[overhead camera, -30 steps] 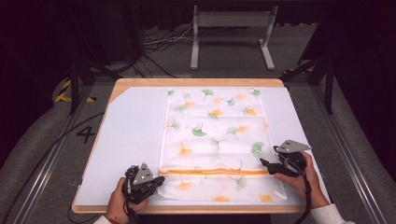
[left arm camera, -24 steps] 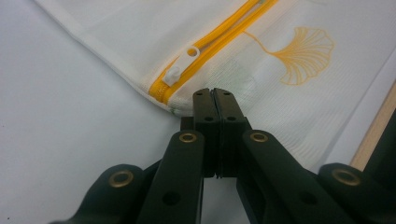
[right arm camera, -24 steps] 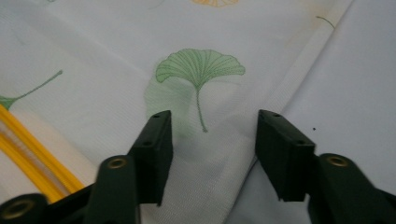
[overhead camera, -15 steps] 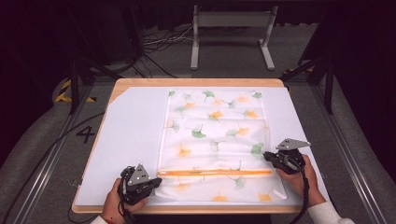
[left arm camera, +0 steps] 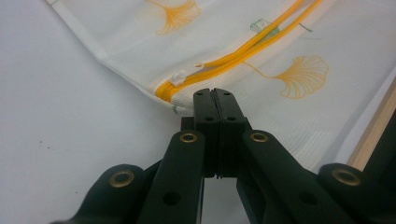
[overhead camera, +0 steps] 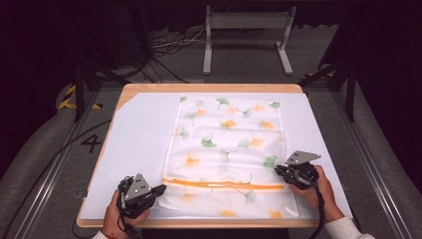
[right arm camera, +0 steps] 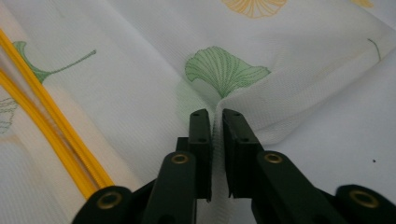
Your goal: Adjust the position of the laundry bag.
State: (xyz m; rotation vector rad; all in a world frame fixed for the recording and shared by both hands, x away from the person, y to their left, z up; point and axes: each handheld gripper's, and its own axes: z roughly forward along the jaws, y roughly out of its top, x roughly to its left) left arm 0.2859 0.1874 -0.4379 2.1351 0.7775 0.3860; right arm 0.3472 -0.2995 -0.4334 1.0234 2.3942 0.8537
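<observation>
Item: a white mesh bag [overhead camera: 229, 149] printed with ginkgo leaves, lying flat on the surface [overhead camera: 139, 144], with an orange zipper [overhead camera: 224, 184] across its near end.
Left gripper [overhead camera: 158, 189]: my jaws are pressed together at the bag's left edge, just beside the zipper end [left arm camera: 175, 84]; whether fabric is pinched there, I cannot tell.
Right gripper [overhead camera: 278, 171]: my jaws have just been closing and now pinch a raised fold of mesh [right arm camera: 217, 105] at the bag's right edge, above the zipper line.
Step in hand: securing both side edges, as I judge it.
Next move: probably lift or draw both edges evenly, keeping tension equal so that the mesh does not slip or bunch.
</observation>
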